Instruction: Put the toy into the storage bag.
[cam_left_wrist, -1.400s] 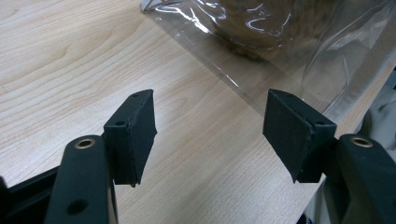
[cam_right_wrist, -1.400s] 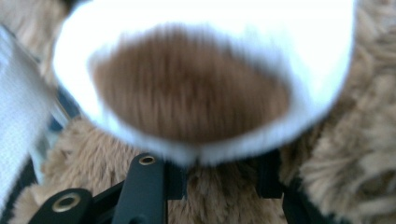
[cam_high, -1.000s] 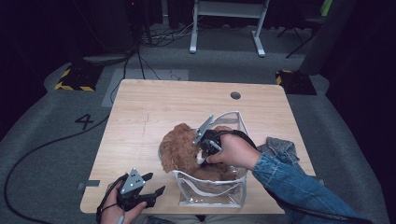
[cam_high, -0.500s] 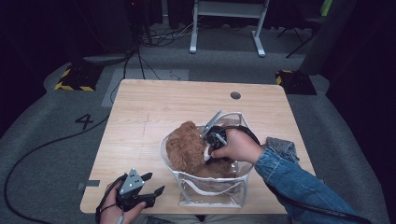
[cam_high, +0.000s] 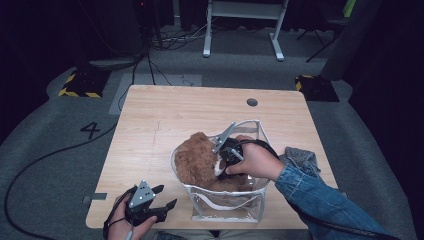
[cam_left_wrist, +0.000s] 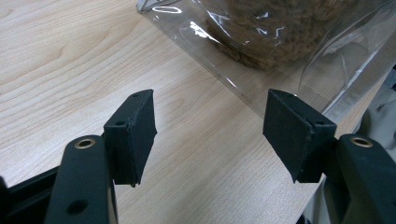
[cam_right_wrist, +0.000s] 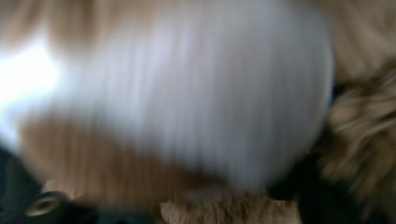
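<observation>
The brown plush toy (cam_high: 196, 162) sits mostly inside the clear plastic bag (cam_high: 225, 210), which stands open near the front edge of the counter (cam_high: 165, 115); part of the toy's furry bulk bulges over the bag's left rim. The right claw (cam_high: 220, 167) is down in the bag's mouth against the toy, and its jaws have just been opening; the right gripper view is a blur of white and tan fur pressed close to the lens, so I cannot tell whether the pads are clear of the plush or pinching it. The left claw (cam_high: 159, 200) rests at the counter's front left corner, jaws spread with nothing between them; in the left gripper view the bag's (cam_left_wrist: 261, 60) wall stands just ahead of it.

The main risk, as I judge it, is that nothing steadies the bag. If the right claw pulls out with fur caught on a pad, the toy may ride up with it, or the light bag may tip or slide toward the counter's front edge. The overhanging part could also spring out once the pressure is off, since plush rebounds. A piece of denim cloth (cam_high: 300, 159) lies just right of the bag, and the sleeve (cam_high: 320, 195) could drag it or nudge the bag's wall as the arm draws back
</observation>
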